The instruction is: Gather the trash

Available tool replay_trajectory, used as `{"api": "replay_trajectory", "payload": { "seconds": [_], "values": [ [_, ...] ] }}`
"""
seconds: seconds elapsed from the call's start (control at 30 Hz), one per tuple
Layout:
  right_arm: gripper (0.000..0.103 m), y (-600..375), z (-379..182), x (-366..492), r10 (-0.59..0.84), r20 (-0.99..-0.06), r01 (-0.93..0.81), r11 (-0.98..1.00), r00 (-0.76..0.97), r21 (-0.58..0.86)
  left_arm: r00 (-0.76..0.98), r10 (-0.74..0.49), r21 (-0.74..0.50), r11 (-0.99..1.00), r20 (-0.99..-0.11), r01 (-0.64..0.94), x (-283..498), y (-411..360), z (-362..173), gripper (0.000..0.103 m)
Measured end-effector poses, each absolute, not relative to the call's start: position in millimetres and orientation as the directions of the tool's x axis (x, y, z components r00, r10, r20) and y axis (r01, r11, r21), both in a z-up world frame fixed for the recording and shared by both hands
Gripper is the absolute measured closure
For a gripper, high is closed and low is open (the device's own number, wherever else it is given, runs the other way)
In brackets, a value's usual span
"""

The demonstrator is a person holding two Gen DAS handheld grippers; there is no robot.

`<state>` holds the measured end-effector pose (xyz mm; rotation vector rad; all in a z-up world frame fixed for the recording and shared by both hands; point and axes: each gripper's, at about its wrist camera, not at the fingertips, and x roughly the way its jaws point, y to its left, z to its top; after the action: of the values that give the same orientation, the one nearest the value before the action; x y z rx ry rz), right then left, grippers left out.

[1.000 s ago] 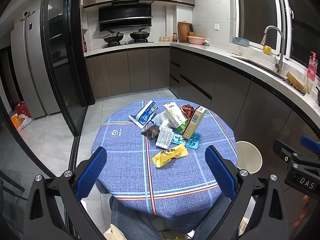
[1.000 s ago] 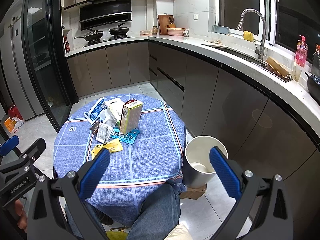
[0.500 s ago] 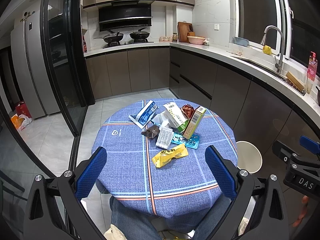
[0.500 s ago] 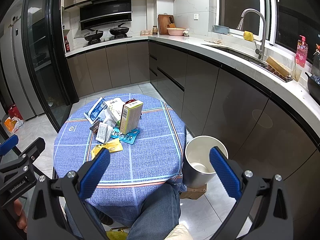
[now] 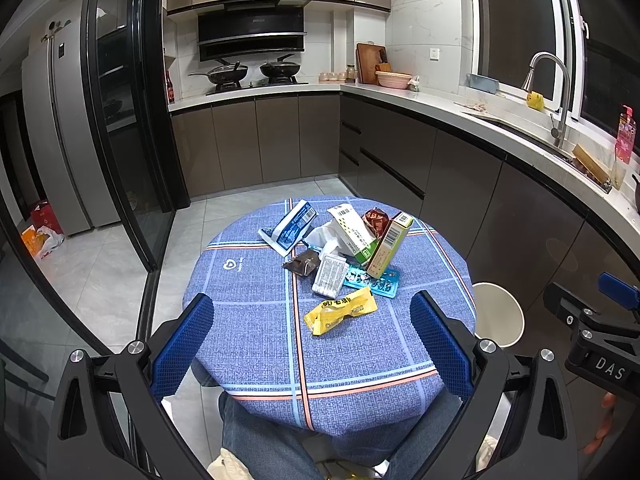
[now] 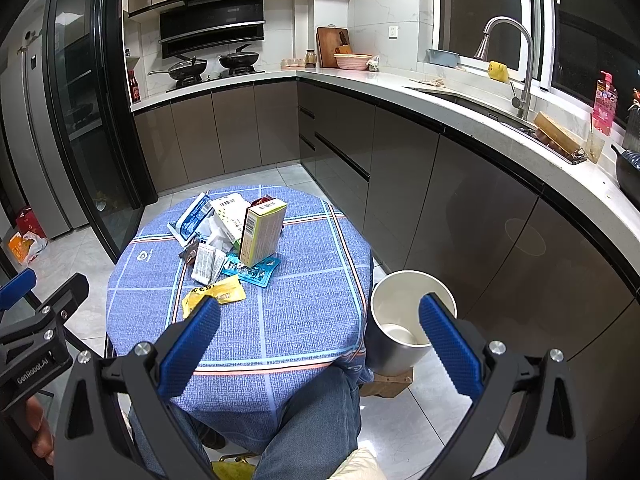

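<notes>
Left wrist view: your left gripper (image 5: 312,344) is spread wide and empty, hovering above the near edge of the table (image 5: 248,320), which has a blue checked cloth. All the trash sits in one heap toward the far half of the table. Closest to you is the yellow wrapper (image 5: 341,310), lying flat and alone, just off the heap. Behind it are a white pill pack (image 5: 330,280) and a teal blister sheet (image 5: 374,281), with a green-and-white box (image 5: 389,245) tilted on top of the sheet. A brown wrapper (image 5: 301,262), crumpled tissue (image 5: 322,236), a bigger white box (image 5: 352,230), a blue-white pouch (image 5: 290,227) and a red wrapper (image 5: 375,218) fill the far side. The bin (image 5: 497,314) stands on the floor past the table's right edge.

Right wrist view: your right gripper (image 6: 320,342) is also released, holding nothing, over the near right edge of the table. The bin (image 6: 400,280) is right below its right finger, rim up, nearly empty.

Handling, by my guess: everything here is light. The yellow wrapper is thin, floppy and probably slick, so pinch it at the raised crinkled end, not the flat middle. The boxes are stiff but hollow; take them across the narrow faces and don't crush them. The blister sheet lies flat, hard to get under until the box is off it. Start with the yellow wrapper since it's free.
</notes>
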<state>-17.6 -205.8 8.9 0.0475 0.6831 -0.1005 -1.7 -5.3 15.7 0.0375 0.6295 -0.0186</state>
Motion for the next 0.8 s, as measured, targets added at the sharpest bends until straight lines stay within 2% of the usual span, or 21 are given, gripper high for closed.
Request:
{"api": "replay_trajectory", "payload": {
  "seconds": [0.8],
  "values": [
    [0.003,-205.5,11.5,-17.5,-0.076,-0.633,0.108,0.994,0.77,0.012,0.808,-0.006,0.028,0.999,-0.589,0.028,-1.7,-4.8,15.9,0.008]
  ]
}}
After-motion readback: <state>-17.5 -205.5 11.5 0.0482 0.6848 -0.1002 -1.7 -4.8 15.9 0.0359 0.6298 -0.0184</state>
